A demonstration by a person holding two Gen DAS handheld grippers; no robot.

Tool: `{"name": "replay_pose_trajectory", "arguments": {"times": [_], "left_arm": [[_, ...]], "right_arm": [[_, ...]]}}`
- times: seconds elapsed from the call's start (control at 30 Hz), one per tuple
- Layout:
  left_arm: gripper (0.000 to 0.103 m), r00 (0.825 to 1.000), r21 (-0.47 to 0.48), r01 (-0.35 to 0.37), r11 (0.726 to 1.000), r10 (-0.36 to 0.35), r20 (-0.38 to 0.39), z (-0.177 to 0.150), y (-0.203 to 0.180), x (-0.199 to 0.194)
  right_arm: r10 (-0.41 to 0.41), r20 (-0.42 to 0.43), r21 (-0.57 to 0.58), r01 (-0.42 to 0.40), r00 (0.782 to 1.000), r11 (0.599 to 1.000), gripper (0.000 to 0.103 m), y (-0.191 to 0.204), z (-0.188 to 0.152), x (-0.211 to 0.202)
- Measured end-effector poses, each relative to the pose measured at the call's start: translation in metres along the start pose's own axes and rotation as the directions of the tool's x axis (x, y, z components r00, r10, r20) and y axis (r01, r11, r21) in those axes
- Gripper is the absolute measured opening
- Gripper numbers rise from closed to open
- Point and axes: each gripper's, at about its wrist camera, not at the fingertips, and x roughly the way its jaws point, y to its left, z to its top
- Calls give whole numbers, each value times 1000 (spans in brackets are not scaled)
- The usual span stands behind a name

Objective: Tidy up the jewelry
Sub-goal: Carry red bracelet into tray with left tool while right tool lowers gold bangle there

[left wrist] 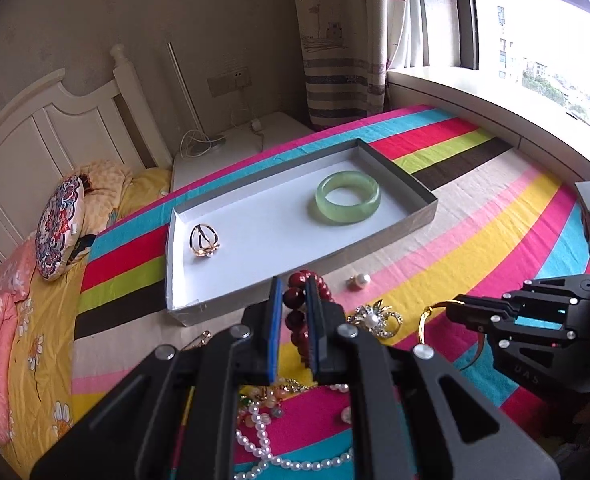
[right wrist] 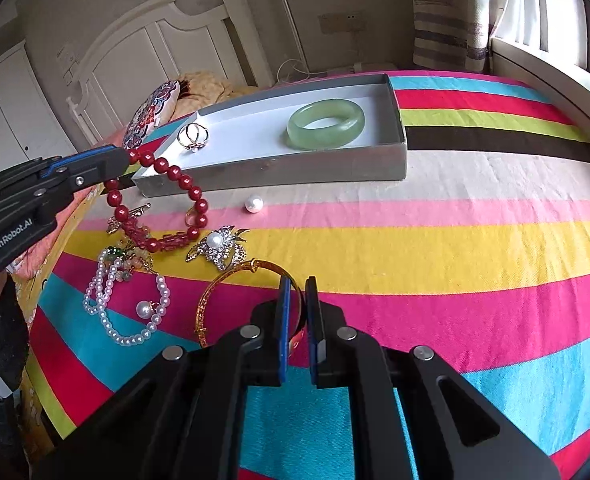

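Left wrist view: the left gripper (left wrist: 293, 308) pinches the red beads (left wrist: 295, 312) just short of the tray (left wrist: 399, 220); the hanging loop could catch the near wall and slip free. Right wrist view: the right gripper (right wrist: 298, 308) clamps the gold bangle (right wrist: 231, 280) on the cloth (right wrist: 455, 240), so a thin-edge grip may twist loose or drag the brooch (right wrist: 217, 246) nearby.

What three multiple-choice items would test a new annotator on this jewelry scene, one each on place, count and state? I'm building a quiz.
1. Where does the green bangle lie?
A. on the striped cloth
B. in the grey tray
C. on the pillow

2. How many pieces lie in the tray?
A. two
B. four
C. none

3. What does the left gripper hold?
A. nothing
B. the pearl necklace
C. the red bead bracelet

Answers: B, the bangle sits on the tray's white floor; A, only the bangle and gold ring; C, its fingers pinch the red beads.
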Motion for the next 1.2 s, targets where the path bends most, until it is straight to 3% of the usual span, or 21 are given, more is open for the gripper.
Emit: {"name": "replay_pose_trajectory", "arguments": {"times": [0.17, 0.53, 0.73, 0.93, 1.2], "left_arm": [[11, 999, 58, -33, 998, 32, 15, 9, -6, -9], [11, 997, 58, -66, 996, 64, 32, 33, 8, -10], [11, 998, 17, -65, 998, 65, 24, 54, 30, 4], [11, 999, -39, -47, 998, 46, -22, 79, 53, 37], [11, 995, -70, -77, 995, 72, -64, 109, 74, 76]], "right_arm": [[12, 22, 16, -13, 1000, 1000, 8, -3, -1, -5], [24, 10, -29, -24, 1000, 999, 8, 7, 12, 0], [20, 31, -56, -18, 999, 998, 8, 13, 46, 10], [47, -2, -29, -47, 999, 998, 8, 16, 85, 39], [4, -20, -30, -5, 1000, 1000, 8, 30, 122, 79]]}}
